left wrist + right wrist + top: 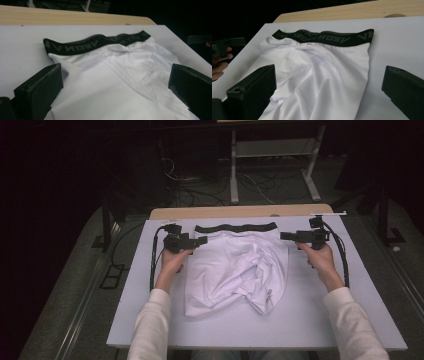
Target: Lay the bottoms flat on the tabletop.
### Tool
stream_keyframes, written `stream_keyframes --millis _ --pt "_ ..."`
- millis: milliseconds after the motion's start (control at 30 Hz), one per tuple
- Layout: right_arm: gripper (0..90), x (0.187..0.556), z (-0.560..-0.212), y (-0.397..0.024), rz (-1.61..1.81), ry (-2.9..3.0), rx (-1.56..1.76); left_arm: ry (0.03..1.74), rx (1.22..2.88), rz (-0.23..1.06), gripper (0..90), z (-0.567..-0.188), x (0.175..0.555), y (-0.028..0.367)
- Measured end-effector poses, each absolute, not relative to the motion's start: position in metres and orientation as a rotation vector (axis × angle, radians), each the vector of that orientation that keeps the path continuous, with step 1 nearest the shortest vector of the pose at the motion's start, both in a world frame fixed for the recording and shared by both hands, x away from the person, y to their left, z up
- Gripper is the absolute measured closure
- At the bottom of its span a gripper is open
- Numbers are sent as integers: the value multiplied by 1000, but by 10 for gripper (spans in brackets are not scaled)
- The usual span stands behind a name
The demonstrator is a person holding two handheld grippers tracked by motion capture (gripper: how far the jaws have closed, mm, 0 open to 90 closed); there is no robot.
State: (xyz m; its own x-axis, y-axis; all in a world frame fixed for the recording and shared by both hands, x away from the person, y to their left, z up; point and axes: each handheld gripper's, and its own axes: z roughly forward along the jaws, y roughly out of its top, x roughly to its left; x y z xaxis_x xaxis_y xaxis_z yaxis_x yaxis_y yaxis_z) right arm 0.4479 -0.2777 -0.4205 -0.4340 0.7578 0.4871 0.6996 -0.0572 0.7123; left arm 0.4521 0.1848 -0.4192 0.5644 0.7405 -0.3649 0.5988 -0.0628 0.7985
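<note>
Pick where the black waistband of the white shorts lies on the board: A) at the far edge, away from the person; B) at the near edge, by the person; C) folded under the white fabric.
A: the black waistband lies flat at the far end of the white shorts.

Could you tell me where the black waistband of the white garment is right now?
In the high view the black waistband lies along the white garment's far edge, between the left gripper and the right gripper.
</note>
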Motion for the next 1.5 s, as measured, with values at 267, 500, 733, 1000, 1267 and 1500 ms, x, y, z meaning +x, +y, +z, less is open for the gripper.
stream_keyframes --millis 267,500,733,1000,1267,1500 --pt "0 423 -428 -282 1533 2100 1636 1056 1805 181 0 -417 431 180" --pt "0 407 -430 -284 1532 2101 1644 987 1819 197 0 -414 413 177" --pt "0 391 -423 -280 1586 2078 1603 960 1829 183 0 -414 397 175" --pt "0 365 -417 -279 1633 2069 1588 926 1827 172 0 -411 379 172" --pt "0 346 -417 -279 1635 2084 1566 902 1838 160 0 -413 366 169" --pt "0 333 -421 -271 1596 2151 1528 884 1852 149 0 -416 356 166"
